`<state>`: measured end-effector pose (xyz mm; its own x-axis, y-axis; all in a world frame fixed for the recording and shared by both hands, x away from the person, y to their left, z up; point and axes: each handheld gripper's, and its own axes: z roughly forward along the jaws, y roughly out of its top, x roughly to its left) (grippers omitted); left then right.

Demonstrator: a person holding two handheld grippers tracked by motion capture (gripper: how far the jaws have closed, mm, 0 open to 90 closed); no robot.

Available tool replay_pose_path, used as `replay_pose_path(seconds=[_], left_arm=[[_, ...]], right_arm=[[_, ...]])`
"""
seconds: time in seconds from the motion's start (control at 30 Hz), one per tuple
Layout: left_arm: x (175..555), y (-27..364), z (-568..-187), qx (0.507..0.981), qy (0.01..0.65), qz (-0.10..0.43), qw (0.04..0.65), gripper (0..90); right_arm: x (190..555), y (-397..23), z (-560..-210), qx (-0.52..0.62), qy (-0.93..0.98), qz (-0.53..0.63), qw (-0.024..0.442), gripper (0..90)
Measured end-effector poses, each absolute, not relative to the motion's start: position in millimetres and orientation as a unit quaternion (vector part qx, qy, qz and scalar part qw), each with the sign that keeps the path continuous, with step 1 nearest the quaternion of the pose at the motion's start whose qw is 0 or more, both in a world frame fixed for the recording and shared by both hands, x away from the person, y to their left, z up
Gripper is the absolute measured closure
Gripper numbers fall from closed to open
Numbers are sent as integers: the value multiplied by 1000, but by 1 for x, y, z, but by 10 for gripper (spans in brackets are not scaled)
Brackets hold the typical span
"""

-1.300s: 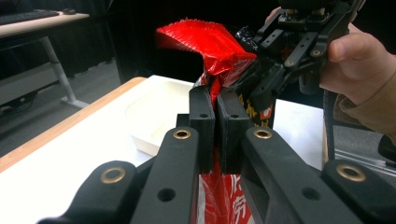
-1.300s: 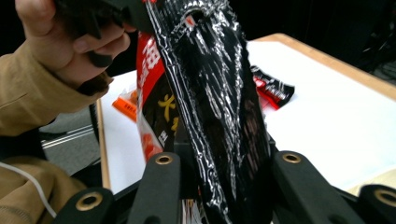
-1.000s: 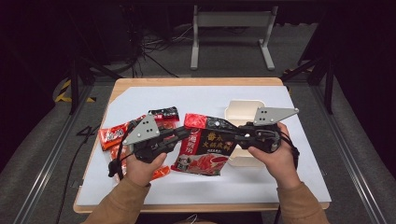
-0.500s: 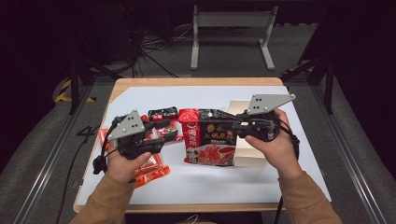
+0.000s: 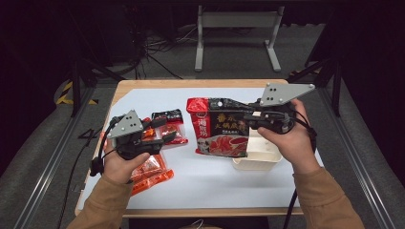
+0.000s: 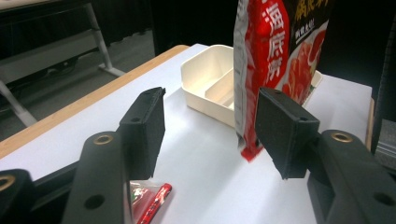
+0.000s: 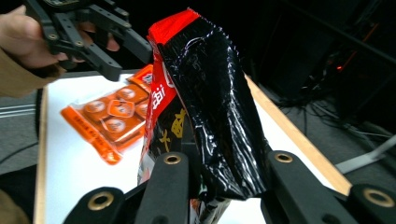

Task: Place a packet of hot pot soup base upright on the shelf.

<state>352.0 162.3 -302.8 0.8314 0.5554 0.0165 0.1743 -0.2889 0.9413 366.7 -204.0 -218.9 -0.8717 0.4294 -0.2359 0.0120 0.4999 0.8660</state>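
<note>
Two grippers work over the table (image 5: pixel 205 191), one in each hand. The right gripper (image 5: pixel 248 119) pinches the big red and black pouch (image 5: pixel 220 128) at its right edge and holds it upright, off the table, just left of the cream box (image 5: pixel 258 160); in the right gripper view its jaws press on the crinkled black side of the pouch (image 7: pixel 205 107). The left gripper (image 5: pixel 165 130) stands apart from the pouch, at the left of the table; its jaws have just been opening and now stand spread with nothing between them. In the left gripper view the pouch (image 6: pixel 275 56) hangs beyond the right jaw, its lower corner clear of the pad, and the box (image 6: pixel 210 88) sits farther off, open, with a divider inside. Small red packets (image 5: pixel 168 125) lie on the table by the left gripper, and an orange packet (image 5: pixel 150 171) lies nearer, partly under the left hand (image 5: pixel 122 164). In the right gripper view the orange packet (image 7: pixel 109 116) lies flat below the left gripper (image 7: pixel 109 49).
</note>
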Motion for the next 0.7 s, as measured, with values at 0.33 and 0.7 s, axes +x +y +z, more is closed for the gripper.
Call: replay_pose_path(seconds=[0.33, 0.7], left_arm=[[356, 171, -304, 779, 248, 173, 549, 416], [361, 182, -306, 777, 270, 185, 538, 378]], right_arm=[[381, -222, -210, 139, 829, 477, 258, 764], [403, -240, -209, 165, 817, 477, 280, 764]])
